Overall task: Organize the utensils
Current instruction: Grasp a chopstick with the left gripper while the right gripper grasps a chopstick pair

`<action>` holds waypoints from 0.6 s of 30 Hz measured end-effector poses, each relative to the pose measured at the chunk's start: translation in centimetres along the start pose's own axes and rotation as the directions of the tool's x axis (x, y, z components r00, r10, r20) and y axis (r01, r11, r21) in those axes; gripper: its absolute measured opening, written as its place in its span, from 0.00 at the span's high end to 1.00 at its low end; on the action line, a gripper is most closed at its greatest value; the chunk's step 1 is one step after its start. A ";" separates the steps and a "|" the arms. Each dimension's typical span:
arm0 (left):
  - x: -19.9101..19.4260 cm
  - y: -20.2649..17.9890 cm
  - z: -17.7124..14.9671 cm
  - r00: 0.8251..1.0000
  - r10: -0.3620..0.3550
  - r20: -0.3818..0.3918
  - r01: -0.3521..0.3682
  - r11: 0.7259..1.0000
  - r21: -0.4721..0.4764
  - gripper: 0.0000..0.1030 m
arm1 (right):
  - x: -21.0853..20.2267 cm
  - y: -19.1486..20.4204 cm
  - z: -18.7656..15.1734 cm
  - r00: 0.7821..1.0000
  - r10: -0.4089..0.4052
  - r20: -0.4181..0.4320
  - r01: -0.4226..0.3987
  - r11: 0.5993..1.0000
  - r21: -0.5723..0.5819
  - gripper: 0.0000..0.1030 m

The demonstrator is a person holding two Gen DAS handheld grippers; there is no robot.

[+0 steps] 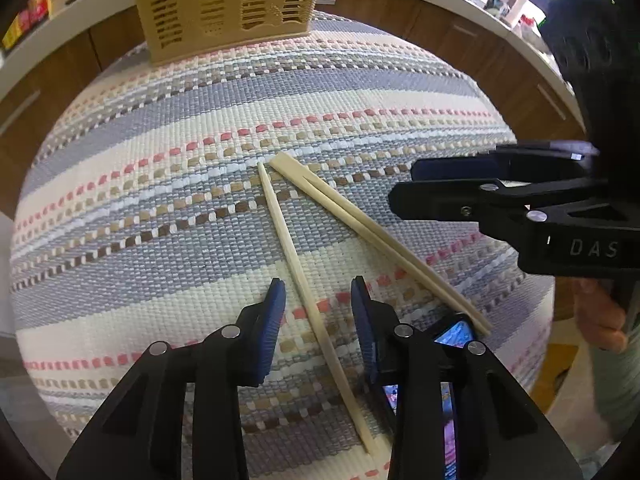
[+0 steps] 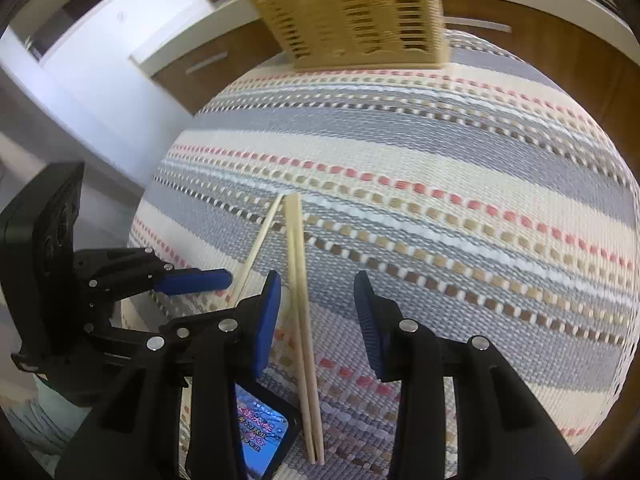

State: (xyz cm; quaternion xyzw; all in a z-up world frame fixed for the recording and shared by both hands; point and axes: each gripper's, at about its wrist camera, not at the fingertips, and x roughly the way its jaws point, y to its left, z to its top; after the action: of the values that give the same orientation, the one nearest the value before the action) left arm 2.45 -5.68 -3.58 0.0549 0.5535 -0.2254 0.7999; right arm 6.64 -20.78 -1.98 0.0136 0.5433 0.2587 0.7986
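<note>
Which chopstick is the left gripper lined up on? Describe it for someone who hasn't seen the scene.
On the striped woven mat, in front of the tan slotted basket, lie three pale chopsticks. The single chopstick runs between the fingers of the open left gripper; the joined pair lies to its right.

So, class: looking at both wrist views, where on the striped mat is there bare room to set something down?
The mat lies bare between the basket and the chopsticks, and toward the mat's far right edge. It is crowded near the front: the chopsticks, a phone, the left gripper and the right gripper.
</note>
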 end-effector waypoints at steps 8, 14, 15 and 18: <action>0.4 -0.1 0.0 0.997 0.072 0.035 -0.071 0.997 -0.018 0.96 | 2.5 1.2 0.9 0.999 -0.018 -0.049 0.018 1.000 -0.011 0.66; -0.9 3.2 -0.5 0.997 0.035 0.072 -0.028 0.994 -0.103 0.96 | 4.8 3.7 0.8 0.987 -0.116 -0.111 0.108 0.991 -0.077 0.66; -1.1 3.4 -0.5 0.996 0.030 0.080 -0.021 0.994 -0.111 0.96 | 5.0 4.4 0.8 0.982 -0.152 -0.108 0.142 0.986 -0.091 0.66; -1.8 4.1 -0.7 0.995 0.024 0.094 -0.013 0.993 -0.121 0.96 | 6.0 6.0 0.8 0.965 -0.233 -0.123 0.216 0.967 -0.135 0.66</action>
State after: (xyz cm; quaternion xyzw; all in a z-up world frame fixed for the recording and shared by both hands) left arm 3.09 -1.23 -2.81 0.0012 0.5266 -0.1866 0.8294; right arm 6.63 -12.80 -4.98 -0.1141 0.5786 0.1989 0.7827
